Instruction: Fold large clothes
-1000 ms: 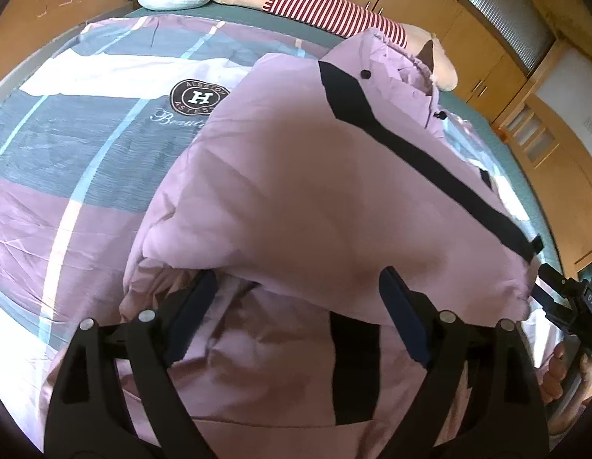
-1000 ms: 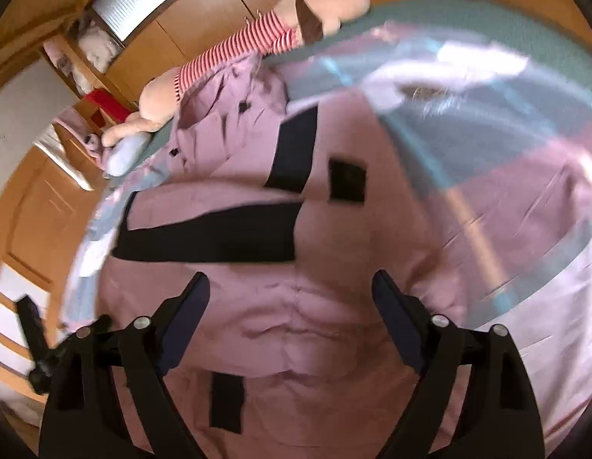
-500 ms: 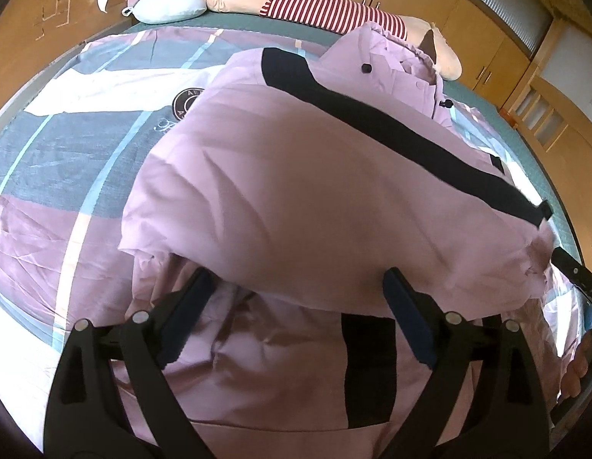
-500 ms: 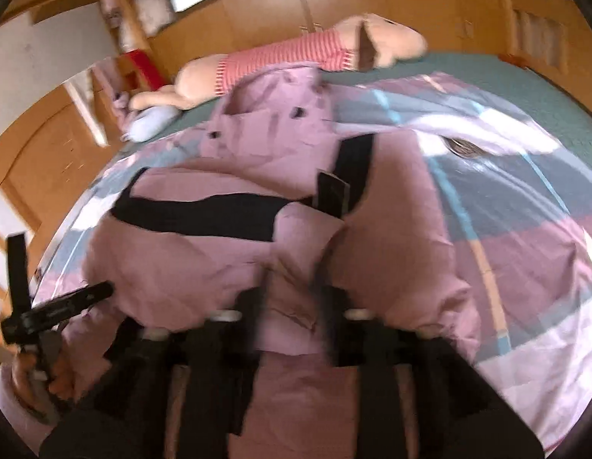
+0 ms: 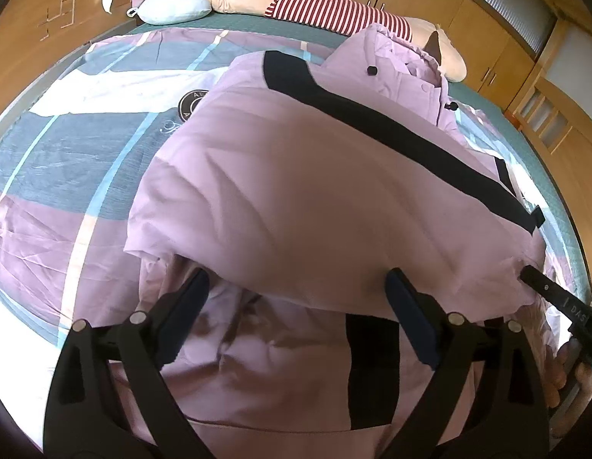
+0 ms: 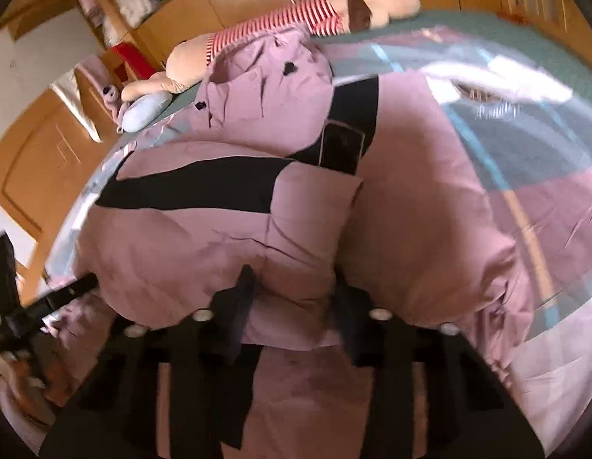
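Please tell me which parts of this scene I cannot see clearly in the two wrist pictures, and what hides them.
- Right wrist view: whether the right gripper, whose jaws are closing, pinches the jacket; motion blur and puffed fabric hide the pads.
- Left wrist view: the round logo on the bedspread; the jacket covers half.
- Left wrist view: the person's hand is cut off by the right edge.
- Both views: the jacket's near hem lies behind the gripper bodies.
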